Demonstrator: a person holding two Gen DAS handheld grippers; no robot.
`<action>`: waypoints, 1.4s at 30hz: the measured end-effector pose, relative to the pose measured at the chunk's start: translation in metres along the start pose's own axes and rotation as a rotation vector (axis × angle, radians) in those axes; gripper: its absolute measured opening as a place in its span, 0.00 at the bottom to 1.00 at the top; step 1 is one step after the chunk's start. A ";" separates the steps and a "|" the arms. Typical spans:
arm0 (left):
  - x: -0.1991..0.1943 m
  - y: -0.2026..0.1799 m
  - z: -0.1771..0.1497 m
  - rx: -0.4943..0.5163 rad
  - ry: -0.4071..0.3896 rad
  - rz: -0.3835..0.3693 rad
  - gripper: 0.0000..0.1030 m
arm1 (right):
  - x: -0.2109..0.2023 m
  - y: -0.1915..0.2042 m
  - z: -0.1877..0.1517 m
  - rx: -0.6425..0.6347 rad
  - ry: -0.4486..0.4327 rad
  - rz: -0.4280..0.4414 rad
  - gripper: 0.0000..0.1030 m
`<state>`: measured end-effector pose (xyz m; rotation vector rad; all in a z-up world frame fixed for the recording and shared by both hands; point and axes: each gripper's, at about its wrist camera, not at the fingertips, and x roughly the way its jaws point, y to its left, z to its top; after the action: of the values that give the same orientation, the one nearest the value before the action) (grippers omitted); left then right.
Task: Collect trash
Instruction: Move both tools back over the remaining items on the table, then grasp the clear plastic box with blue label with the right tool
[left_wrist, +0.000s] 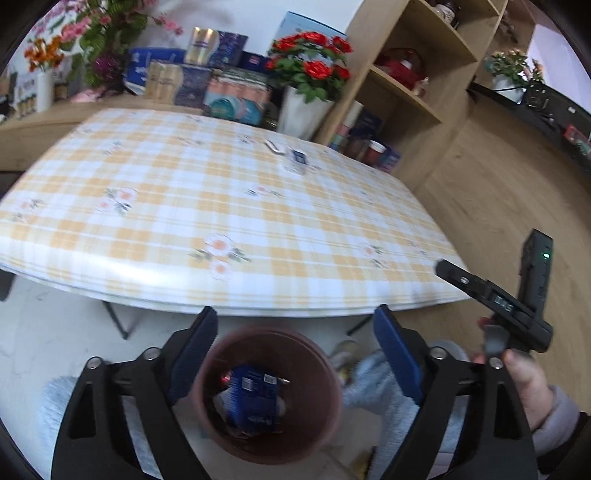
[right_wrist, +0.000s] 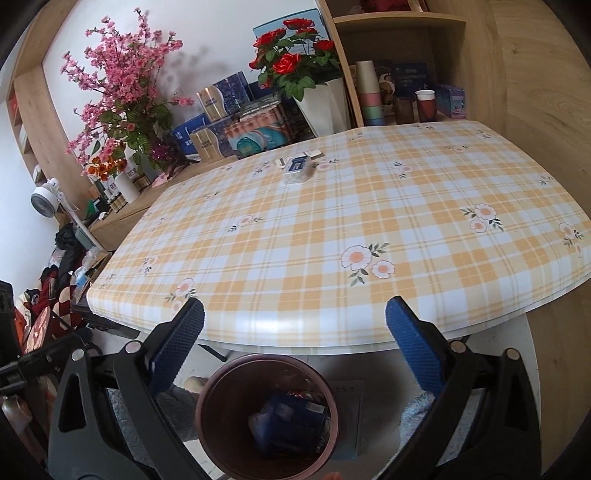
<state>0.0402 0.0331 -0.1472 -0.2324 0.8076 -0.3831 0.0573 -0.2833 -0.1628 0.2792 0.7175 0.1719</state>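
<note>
A brown round bin (left_wrist: 310, 373) stands on the floor below the table's near edge, with a blue packet (left_wrist: 253, 398) and other scraps inside. It also shows in the right wrist view (right_wrist: 221, 391), with the blue packet (right_wrist: 291, 421) in it. My left gripper (left_wrist: 295, 350) is open and empty above the bin. My right gripper (right_wrist: 295, 339) is open and empty above the bin. Small pieces of trash (left_wrist: 295, 158) lie at the table's far side, a blue-and-white wrapper (right_wrist: 297, 168) among them.
The table (right_wrist: 332, 229) has a yellow checked flowered cloth. Behind it stand boxes, a pot of red roses (right_wrist: 295, 62), pink blossoms (right_wrist: 122, 74) and wooden shelves (left_wrist: 413, 85) with cups. Clutter lies on the floor at left (right_wrist: 55, 280). The right hand's device (left_wrist: 517, 295) shows at right.
</note>
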 end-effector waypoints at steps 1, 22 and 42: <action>-0.001 0.003 0.003 0.009 -0.010 0.022 0.88 | 0.002 0.000 0.001 -0.007 0.005 -0.009 0.94; 0.001 0.012 0.103 0.190 -0.214 0.272 0.94 | 0.037 -0.002 0.076 -0.171 0.003 -0.039 0.94; 0.092 0.069 0.164 0.182 -0.247 0.283 0.94 | 0.172 0.002 0.160 -0.204 0.113 -0.070 0.94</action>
<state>0.2356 0.0668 -0.1211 0.0063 0.5485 -0.1551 0.2915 -0.2696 -0.1540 0.0499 0.8142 0.1942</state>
